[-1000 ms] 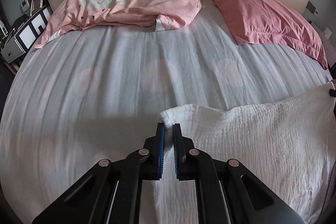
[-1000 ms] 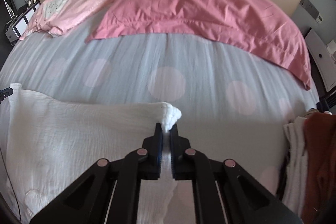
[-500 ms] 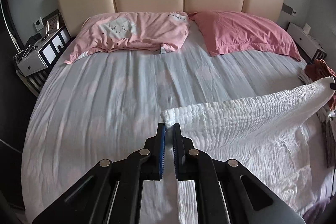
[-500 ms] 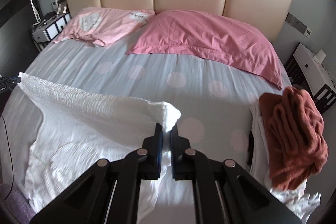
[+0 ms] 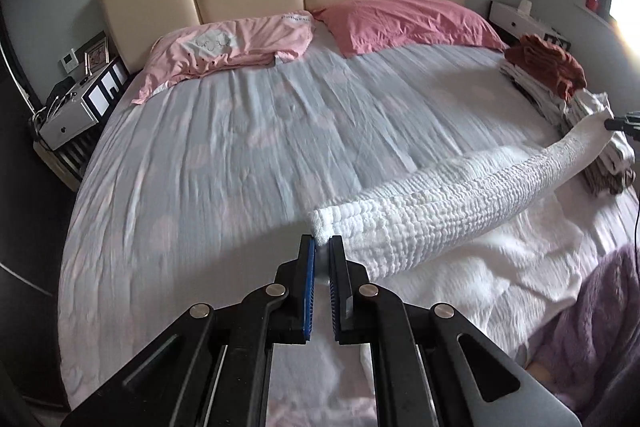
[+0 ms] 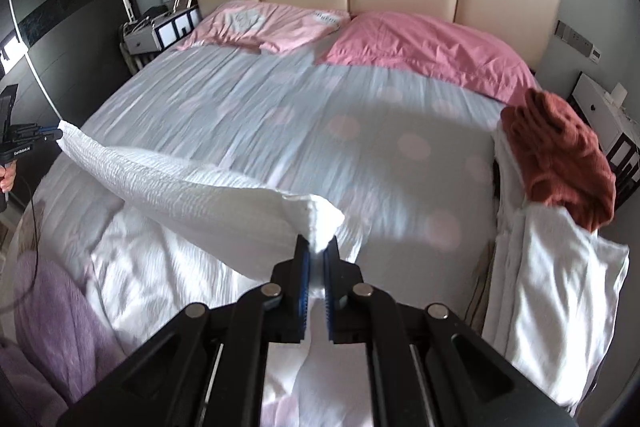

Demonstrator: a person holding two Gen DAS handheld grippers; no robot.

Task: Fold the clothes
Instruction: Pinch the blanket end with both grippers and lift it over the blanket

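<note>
Above the bed (image 5: pixel 208 163), one white textured garment (image 5: pixel 432 223) hangs stretched between two grippers. Left gripper (image 5: pixel 322 247) clenched on one corner; right gripper (image 6: pixel 316 247) clenched on the other. Two pink pillows (image 6: pixel 424 51) at the headboard; one pile of clothes (image 6: pixel 556 163) at the bed's edge.

The white garment's (image 5: pixel 432 223) lower part is hidden behind the left gripper (image 5: pixel 322 251) and cut off by the bottom edge, the sheet (image 5: pixel 240 147) is blurred, and the pillow's (image 5: pixel 208 45) print is too small to be read.
</note>
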